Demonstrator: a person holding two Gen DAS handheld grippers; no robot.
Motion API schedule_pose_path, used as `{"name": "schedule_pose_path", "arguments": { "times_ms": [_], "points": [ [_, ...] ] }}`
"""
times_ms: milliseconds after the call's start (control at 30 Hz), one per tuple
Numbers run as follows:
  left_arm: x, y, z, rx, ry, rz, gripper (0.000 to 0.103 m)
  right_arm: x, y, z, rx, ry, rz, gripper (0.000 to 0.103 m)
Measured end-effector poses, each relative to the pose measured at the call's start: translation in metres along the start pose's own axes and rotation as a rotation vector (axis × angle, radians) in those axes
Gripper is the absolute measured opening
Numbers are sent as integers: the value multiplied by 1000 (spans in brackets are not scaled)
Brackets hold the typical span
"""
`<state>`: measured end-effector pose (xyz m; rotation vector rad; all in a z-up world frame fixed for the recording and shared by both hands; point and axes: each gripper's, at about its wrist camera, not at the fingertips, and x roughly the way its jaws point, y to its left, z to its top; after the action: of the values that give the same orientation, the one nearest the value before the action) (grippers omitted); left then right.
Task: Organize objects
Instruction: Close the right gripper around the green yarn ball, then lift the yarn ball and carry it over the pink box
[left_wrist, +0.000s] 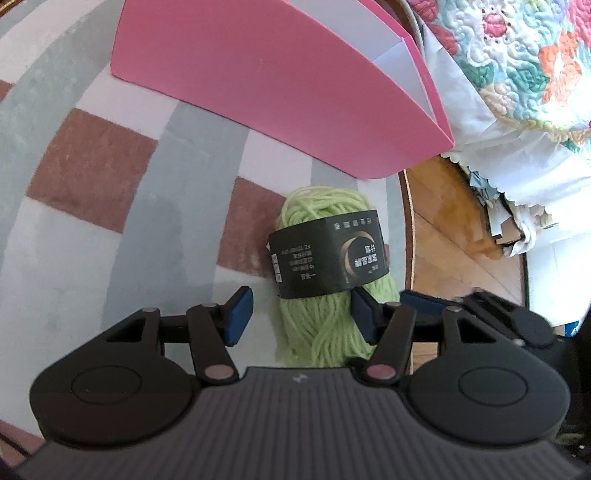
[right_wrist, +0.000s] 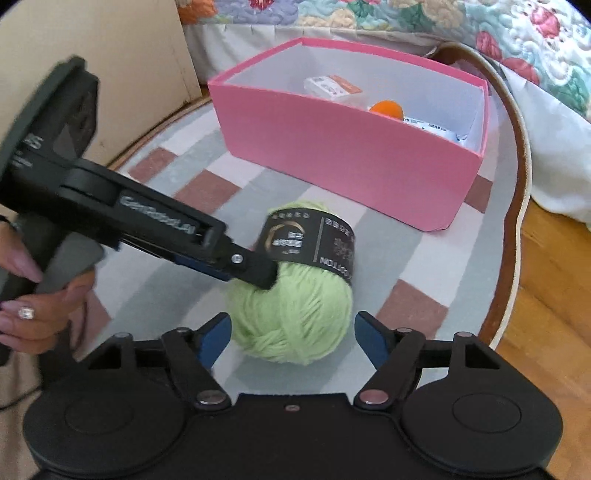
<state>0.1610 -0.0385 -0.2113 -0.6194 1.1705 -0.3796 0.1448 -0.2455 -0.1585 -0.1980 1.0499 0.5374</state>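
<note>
A light green yarn ball (left_wrist: 332, 288) with a black paper band lies on the checked rug (left_wrist: 110, 221). My left gripper (left_wrist: 301, 314) is open, its jaws on either side of the near end of the ball. In the right wrist view the same yarn ball (right_wrist: 295, 314) lies just ahead of my right gripper (right_wrist: 291, 339), which is open with its jaws flanking it. The left gripper (right_wrist: 258, 273) comes in from the left there, touching the ball. The pink box (right_wrist: 351, 162) stands behind the ball.
The pink box (left_wrist: 277, 92) holds a white carton (right_wrist: 332, 86), an orange ball (right_wrist: 386, 109) and a white packet (right_wrist: 432, 127). A quilted bedspread (left_wrist: 517, 66) hangs at the right. Wooden floor (right_wrist: 554, 277) borders the rug (right_wrist: 424, 266). A beige cabinet (right_wrist: 110, 66) stands at back left.
</note>
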Motion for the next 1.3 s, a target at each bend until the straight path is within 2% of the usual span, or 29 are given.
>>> {"name": "schedule_pose_path", "arguments": {
  "times_ms": [67,133,167,200,233,333,467,600,700,1000,1300],
  "points": [
    [4,2,-1,-5,-8,-25,56,11,-7,-1,18,10,19,77],
    [7,1,-2,34,-29,-41,50,15,-10,-5,44,-10,56,69],
    [7,0,-1,40,-26,-45,46,15,-9,-6,57,-23,57,69],
    [5,-2,-1,39,-14,-66,37,15,-8,-7,68,-31,54,65],
    [2,-6,-1,44,-10,-72,37,15,-8,-8,88,-34,54,63],
    [-1,-21,-8,111,-22,-20,36,17,-4,-12,118,-30,41,61],
    [2,-30,-16,128,-52,23,37,17,1,-16,141,-38,4,61],
    [-4,-33,-19,132,-75,36,37,13,3,-18,175,-79,-9,56],
    [-7,-31,-20,123,-66,25,35,7,11,-18,146,-106,-32,54],
    [-15,-40,-27,128,-16,1,35,-2,15,-17,185,-70,-6,54],
    [-63,-59,-42,154,-4,-32,35,-48,40,-18,151,-60,6,54]
  ]
}}
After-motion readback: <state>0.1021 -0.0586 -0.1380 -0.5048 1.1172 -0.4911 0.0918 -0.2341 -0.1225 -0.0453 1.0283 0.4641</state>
